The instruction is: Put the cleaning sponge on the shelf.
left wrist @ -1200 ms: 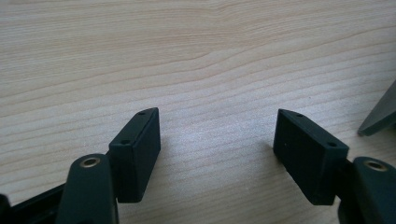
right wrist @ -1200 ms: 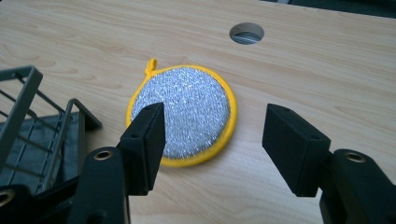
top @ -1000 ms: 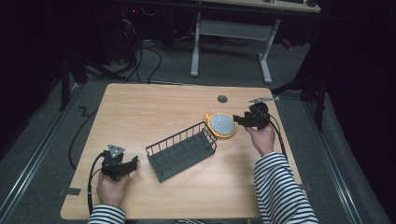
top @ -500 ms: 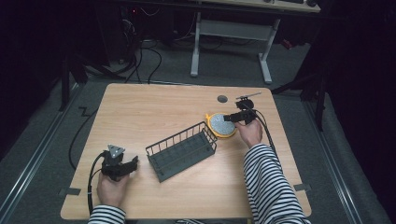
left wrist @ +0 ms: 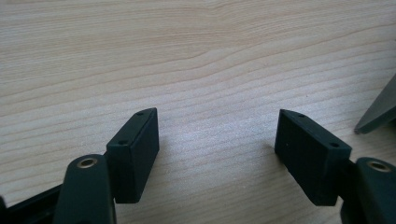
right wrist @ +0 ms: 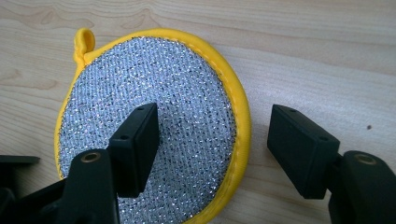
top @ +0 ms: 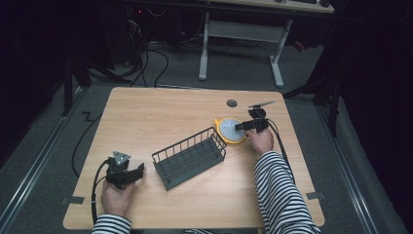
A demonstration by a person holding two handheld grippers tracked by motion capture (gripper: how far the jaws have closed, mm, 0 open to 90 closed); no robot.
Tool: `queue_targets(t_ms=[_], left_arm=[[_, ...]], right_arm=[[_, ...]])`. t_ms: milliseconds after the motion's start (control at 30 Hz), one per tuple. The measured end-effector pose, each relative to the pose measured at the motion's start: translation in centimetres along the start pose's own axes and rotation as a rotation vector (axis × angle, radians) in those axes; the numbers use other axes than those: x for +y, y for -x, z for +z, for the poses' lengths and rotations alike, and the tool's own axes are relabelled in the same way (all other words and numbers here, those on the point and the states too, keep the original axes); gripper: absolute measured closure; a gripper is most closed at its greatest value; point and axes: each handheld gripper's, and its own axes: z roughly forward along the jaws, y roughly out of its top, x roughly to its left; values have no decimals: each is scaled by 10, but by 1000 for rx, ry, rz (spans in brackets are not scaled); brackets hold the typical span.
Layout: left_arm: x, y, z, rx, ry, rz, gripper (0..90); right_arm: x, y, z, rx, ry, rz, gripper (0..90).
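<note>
A round silver scouring pad with a yellow rim (top: 230, 130) (right wrist: 154, 135) lies flat on the wooden table, right of centre. My right gripper (top: 242, 126) (right wrist: 215, 144) hovers open over the pad's right edge, one jaw above the silver face, the other past the yellow rim. A dark wire basket (top: 189, 157) stands empty in the middle of the table, just left of the pad. At the front left my left gripper (top: 134, 173) (left wrist: 217, 156) rests open over bare wood, nothing between its jaws.
A small dark round grommet (top: 232, 103) sits in the table near the far edge. A corner of the wire basket (left wrist: 380, 109) shows at the right of the left gripper view. Cables and a desk frame (top: 241, 34) lie on the floor beyond the table.
My right gripper has moved left from beside the pad to over its right edge. The left gripper has stayed put.
</note>
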Motion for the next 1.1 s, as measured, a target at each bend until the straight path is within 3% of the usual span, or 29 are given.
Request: queue_targets(t_ms=[200,333,500,533,700,767,1000,1100], left_arm=[[0,0,0,0,0,1,312],[0,0,0,-1,0,1,312],[0,0,0,-1,0,0,312],[0,0,0,-1,1,0,311],[0,0,0,-3,0,0,311],[0,0,0,-3,0,0,311],[0,0,0,-4,0,1,312],[0,0,0,-4,0,1,311]], right_arm=[[-3,7,5,47,-18,43,360],[-5,8,5,92,-15,43,482],[-4,7,5,101,-30,51,531],[-4,7,5,106,-31,44,581],[-2,-1,3,62,-45,-3,680],[1,-9,1,27,-56,-42,750],[0,-7,-2,57,-34,-29,783],[2,-7,-13,69,4,-33,789]])
